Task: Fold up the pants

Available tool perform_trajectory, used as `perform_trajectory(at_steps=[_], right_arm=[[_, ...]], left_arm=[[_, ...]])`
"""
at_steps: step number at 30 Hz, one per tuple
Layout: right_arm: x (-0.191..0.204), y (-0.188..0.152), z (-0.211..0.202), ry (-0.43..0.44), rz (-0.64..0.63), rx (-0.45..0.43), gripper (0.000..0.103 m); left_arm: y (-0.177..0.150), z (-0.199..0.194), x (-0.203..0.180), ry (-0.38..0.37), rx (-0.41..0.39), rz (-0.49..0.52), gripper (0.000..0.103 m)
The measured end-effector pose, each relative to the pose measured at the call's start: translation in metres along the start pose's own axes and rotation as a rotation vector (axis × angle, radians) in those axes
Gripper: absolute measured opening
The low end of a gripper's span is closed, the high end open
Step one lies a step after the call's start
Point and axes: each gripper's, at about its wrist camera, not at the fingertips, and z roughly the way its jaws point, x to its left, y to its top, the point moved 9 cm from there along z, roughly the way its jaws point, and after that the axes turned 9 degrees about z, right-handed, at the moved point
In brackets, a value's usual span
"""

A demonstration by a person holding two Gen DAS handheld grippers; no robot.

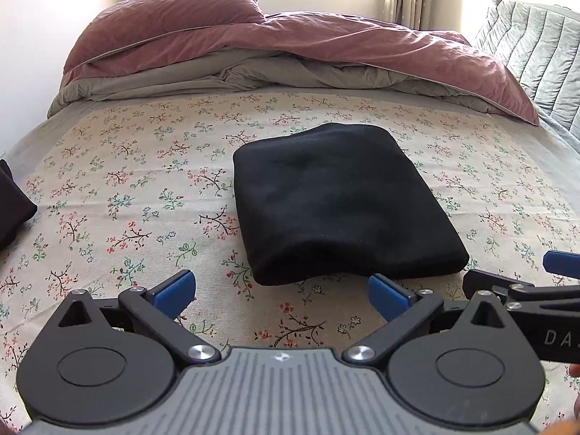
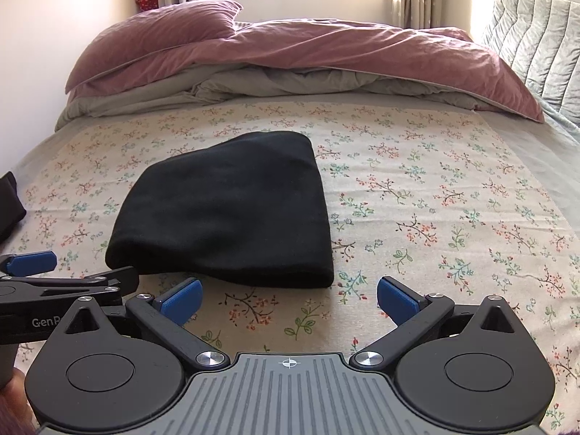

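The folded black pants lie on the floral bedsheet just beyond both spread, empty grippers, long axis running near-to-far, nearer the left gripper than the right gripper.

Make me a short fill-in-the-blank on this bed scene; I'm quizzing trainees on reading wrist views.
1. The pants are coloured ____.
2. Both the left gripper and right gripper have jaws that are ____.
3. The pants lie on a sheet printed with a ____ pattern.
4. The duvet bunched behind the pants is ____ on top.

Missing words: black; open; floral; pink
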Motion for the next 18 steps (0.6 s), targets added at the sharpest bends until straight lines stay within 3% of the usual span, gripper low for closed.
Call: perform_trajectory(at_steps=[18], right_arm=[[-0.0024, 0.0024, -0.0026, -0.010, 0.001, -0.012, 0.103]], left_arm=[[0.0010, -0.0020, -0.0028, -0.006, -0.011, 0.012, 0.103]])
